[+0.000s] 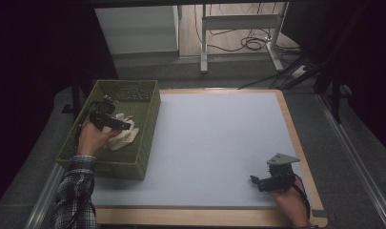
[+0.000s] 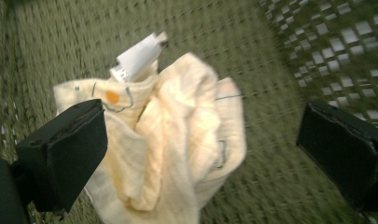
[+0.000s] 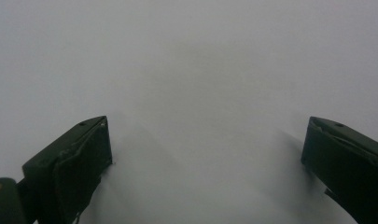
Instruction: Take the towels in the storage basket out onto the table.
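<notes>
Tongs in my left hand [image 2: 200, 154] hang spread apart over the cream cloth [image 2: 172, 140], crumpled in the green basket [image 1: 147, 143] at the bench's left. I should pinch a thick fold, avoiding the white tag. My right tongs [image 3: 205, 158] rest apart, near right.

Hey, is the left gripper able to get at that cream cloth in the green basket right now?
Probably yes. The left gripper is already inside the green basket, jaws open, with the cream cloth lying between them and nothing in front of it.
</notes>
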`<state>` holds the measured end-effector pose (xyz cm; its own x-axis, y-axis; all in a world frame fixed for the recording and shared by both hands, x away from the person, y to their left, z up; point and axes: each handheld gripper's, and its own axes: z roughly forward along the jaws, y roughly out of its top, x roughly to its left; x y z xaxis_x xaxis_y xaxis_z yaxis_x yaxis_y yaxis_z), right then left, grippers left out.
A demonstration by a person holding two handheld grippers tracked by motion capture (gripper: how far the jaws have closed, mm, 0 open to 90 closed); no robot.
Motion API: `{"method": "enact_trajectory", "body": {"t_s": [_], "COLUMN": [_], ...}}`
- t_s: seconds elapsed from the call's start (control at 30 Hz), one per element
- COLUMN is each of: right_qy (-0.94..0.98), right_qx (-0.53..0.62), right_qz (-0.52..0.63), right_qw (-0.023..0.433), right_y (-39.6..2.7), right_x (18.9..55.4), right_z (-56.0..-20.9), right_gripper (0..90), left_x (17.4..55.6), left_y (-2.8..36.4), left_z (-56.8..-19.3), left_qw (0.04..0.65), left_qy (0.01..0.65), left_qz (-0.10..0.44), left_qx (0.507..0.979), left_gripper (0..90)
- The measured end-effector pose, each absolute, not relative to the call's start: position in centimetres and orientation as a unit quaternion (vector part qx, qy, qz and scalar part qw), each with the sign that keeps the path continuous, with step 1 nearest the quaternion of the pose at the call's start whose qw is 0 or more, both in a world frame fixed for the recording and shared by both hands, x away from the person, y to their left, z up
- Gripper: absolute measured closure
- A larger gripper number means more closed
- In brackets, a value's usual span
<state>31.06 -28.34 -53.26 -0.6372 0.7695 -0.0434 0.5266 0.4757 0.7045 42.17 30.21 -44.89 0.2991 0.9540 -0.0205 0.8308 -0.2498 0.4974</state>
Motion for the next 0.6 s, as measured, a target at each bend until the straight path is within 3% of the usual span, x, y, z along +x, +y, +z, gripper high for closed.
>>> {"method": "enact_trajectory", "body": {"t_s": [0.43,0.6], "right_qy": [0.840,0.840], "right_qx": [0.386,0.386], "right_qz": [0.337,0.337], "right_qw": [0.180,0.180], "right_y": [-28.3,-28.3], "right_x": [31.1,31.1], "right_z": [-53.3,-53.3], "right_gripper": [1.6,1.7], "left_x": [44.4,44.8], "left_y": [30.5,30.3], "left_z": [-49.0,-50.3], "left_qw": [0.149,0.108], "left_qy": [0.600,0.601], "left_qz": [0.080,0.063], "left_qx": [0.782,0.789], "left_gripper": [4.5,12.5]}}
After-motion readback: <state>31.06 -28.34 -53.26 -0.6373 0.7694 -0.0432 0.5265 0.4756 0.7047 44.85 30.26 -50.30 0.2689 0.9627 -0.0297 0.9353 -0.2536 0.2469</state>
